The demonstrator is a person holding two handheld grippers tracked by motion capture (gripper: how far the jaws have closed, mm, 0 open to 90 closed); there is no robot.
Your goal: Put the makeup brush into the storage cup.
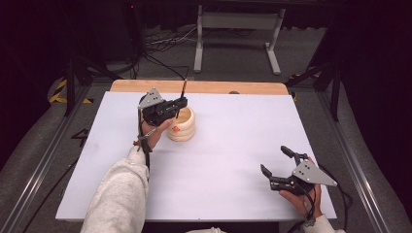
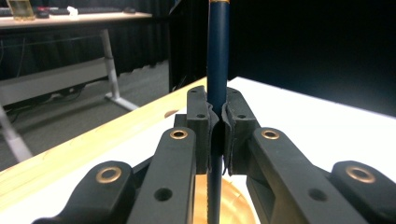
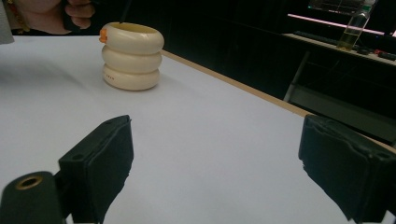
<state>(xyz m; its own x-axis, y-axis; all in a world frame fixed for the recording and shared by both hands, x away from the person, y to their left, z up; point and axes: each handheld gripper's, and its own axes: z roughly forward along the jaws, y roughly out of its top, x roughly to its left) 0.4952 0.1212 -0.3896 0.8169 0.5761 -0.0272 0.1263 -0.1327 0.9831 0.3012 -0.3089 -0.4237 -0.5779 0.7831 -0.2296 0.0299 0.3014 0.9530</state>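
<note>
A cream ribbed holder (image 1: 182, 124) shaped like three stacked rings stands on the white table (image 1: 228, 145), left of centre, with an orange mark on its rim. My left gripper (image 1: 180, 103) hovers just above it, shut on a thin dark pen (image 1: 184, 89) that stands upright with its lower end inside the holder. The left gripper view has the dark blue pen (image 2: 217, 60) clamped between the two pads, the holder's tan inside (image 2: 233, 205) below. My right gripper (image 1: 278, 161) rests open near the front right of the table. The holder (image 3: 132, 56) stands far beyond its jaws.
The table's wooden back edge (image 1: 199, 87) runs behind the holder. A grey metal desk frame (image 1: 238, 34) and cables lie on the floor beyond. Another desk with a bottle (image 3: 355, 28) stands off to the side. White tabletop spreads between the two grippers.
</note>
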